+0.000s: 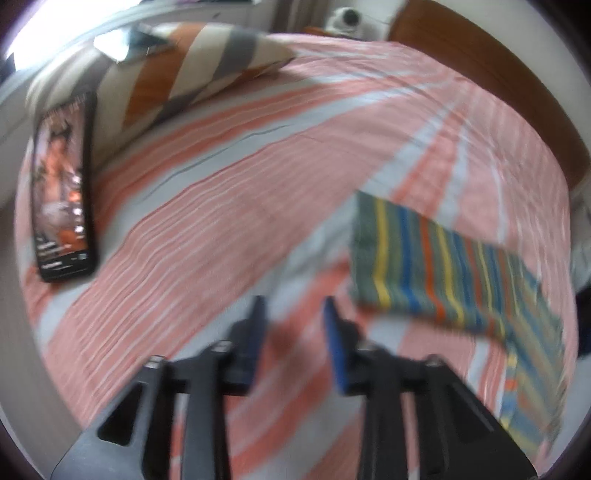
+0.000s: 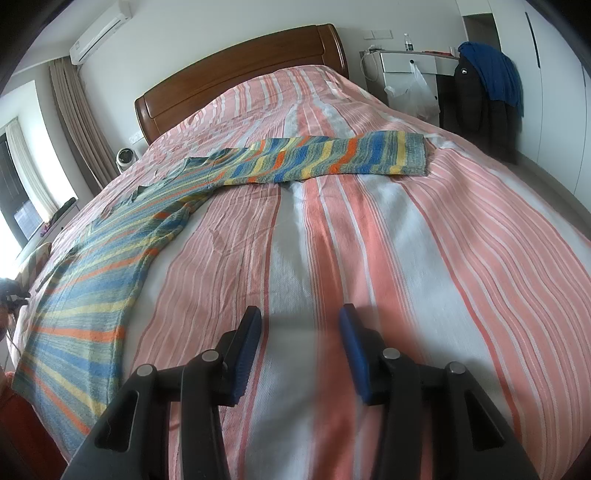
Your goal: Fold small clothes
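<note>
The sweater (image 2: 110,266) lies spread on the bedspread (image 2: 424,240), its body running down the left side in the right wrist view and one sleeve (image 2: 332,157) stretched flat across the bed toward the far right, ending in a ribbed cuff. It is knitted in blue, yellow, orange and grey-green stripes. In the left wrist view we see the sweater (image 1: 443,273) to the right of our fingers, blurred, one folded edge lying flat on the cover and a strip of it trailing down toward the lower right.

Our left gripper (image 1: 295,314) hangs over bare bedspread (image 1: 221,206) just left of the sweater, its jaws parted with a clear gap and nothing between them; only the pink and white stripes show in the gap. Our right gripper (image 2: 299,325) sits low over the near middle of the bed, jaws likewise apart and empty, the sweater body well off to its left and the sleeve farther up the bed.

Beyond the left gripper a phone (image 1: 62,192) with a lit screen lies on the cover, next to a striped pillow (image 1: 177,77). At the bed's far end stands a wooden headboard (image 2: 240,70). A small white fan (image 2: 126,157) sits by the headboard's left corner, with curtains (image 2: 81,122) behind it and an air conditioner (image 2: 99,31) high on the wall. To the right of the bed we see a white desk (image 2: 413,61) with a plastic bag (image 2: 417,92) hanging from it, and dark jackets (image 2: 487,92) draped beside it.
</note>
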A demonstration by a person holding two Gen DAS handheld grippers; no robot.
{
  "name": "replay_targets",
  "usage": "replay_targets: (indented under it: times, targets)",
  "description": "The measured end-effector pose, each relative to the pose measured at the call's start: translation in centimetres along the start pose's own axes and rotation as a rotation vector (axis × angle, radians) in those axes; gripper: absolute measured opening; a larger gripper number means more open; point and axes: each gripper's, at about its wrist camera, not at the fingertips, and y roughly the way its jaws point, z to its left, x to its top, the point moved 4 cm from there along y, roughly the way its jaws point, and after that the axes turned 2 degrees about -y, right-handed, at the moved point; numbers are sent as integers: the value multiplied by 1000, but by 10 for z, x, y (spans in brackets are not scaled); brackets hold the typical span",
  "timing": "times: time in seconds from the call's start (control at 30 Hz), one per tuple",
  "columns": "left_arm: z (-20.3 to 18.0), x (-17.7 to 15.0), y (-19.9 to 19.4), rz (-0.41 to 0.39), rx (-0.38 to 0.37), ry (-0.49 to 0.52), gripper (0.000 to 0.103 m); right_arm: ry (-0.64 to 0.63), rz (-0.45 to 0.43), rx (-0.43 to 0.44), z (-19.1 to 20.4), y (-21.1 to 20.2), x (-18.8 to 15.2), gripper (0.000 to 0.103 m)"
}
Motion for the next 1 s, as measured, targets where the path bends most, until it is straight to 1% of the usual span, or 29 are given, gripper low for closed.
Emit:
replay_targets:
  times: [0.03, 0.07, 0.17, 0.23, 0.27, 0.3, 0.33, 0.37, 0.4, 0.47, 0.53, 0.6, 0.67, 0.7, 0.73, 0.77, 0.8, 0.83, 0.87, 0.93, 1.0]
  targets:
    - [-7, -11, -11, -11, -11, 39, 53, 1, 1, 1, 0, 0, 0, 45]
    - [-11, -18, -18, -14, -28, 66, 55, 0, 6, 1, 0, 0, 0, 45]
    - [-39, -59, -49, 23, -140, 213, 62, -27, 60, -7, 5, -7, 7, 45]
    - [-62, -100, -70, 72, -227, 341, 73, -40, 73, 48, 15, -24, 12, 45]
    - [-71, -123, -78, 102, -260, 401, 75, -49, 92, 96, 23, -33, 13, 46]
    - [-77, -140, -82, 127, -277, 439, 76, -54, 118, 138, 31, -39, 13, 46]
    - [-84, -164, -85, 166, -291, 491, 76, -53, 157, 203, 42, -47, 10, 47]
    - [-88, -185, -86, 201, -289, 533, 76, -47, 187, 255, 50, -53, 7, 48]
    - [-90, -200, -86, 224, -286, 557, 76, -42, 235, 321, 61, -60, -1, 49]
    - [-93, -225, -86, 259, -276, 595, 76, -44, 294, 369, 73, -66, -15, 49]
    - [-92, -242, -83, 264, -254, 619, 76, -54, 355, 371, 81, -66, -33, 49]
    - [-88, -248, -75, 261, -213, 618, 76, -79, 383, 336, 84, -61, -48, 49]
    - [-83, -247, -68, 263, -196, 589, 75, -83, 406, 308, 85, -54, -56, 49]
    - [-80, -245, -67, 258, -202, 571, 73, -79, 418, 311, 87, -50, -59, 49]
    - [-80, -244, -66, 249, -197, 561, 65, -79, 426, 313, 89, -46, -61, 49]
    - [-81, -245, -66, 247, -200, 564, 56, -82, 427, 313, 90, -44, -62, 49]
    - [-83, -247, -65, 260, -216, 578, 19, -84, 428, 322, 93, -41, -62, 43]
    - [-86, -254, -64, 280, -234, 589, 3, -86, 431, 328, 94, -39, -61, 10]
    - [-88, -257, -65, 286, -237, 601, 2, -96, 438, 326, 96, -39, -62, 5]
    - [-89, -261, -75, 267, -244, 645, 1, -109, 458, 317, 98, -42, -61, 4]
    - [-85, -261, -90, 251, -252, 677, 1, -123, 484, 314, 99, -55, -59, 4]
